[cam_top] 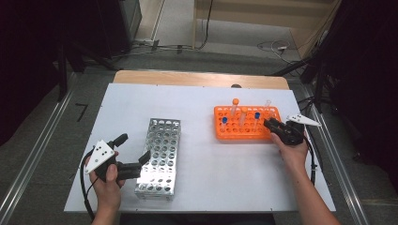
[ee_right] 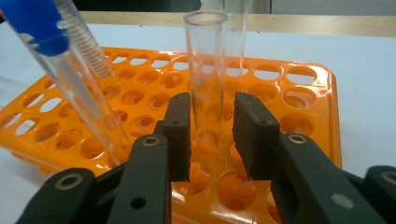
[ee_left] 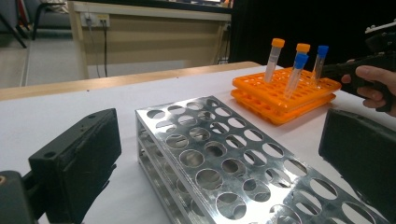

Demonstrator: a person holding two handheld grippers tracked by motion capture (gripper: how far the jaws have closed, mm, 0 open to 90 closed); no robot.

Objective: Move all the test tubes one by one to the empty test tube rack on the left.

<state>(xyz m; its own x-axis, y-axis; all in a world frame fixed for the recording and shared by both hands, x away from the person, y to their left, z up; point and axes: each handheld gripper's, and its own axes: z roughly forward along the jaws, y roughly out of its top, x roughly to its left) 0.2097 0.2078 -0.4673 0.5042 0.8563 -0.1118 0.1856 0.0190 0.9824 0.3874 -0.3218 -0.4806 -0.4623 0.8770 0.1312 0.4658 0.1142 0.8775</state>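
From above, my right gripper sits at the orange rack's right end on the white worktop; my left gripper gapes beside the metal rack.

Left gripper view: wide-apart fingers flank that metal rack, empty.

Right gripper view: my fingers bracket the uncapped clear tube, narrow gaps remaining; a blue-capped tube leans just left.

Clear open-topped tube stands upright in orange rack.

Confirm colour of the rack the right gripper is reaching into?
Orange. The rack shows best in the right gripper view, under the clear uncapped tube.
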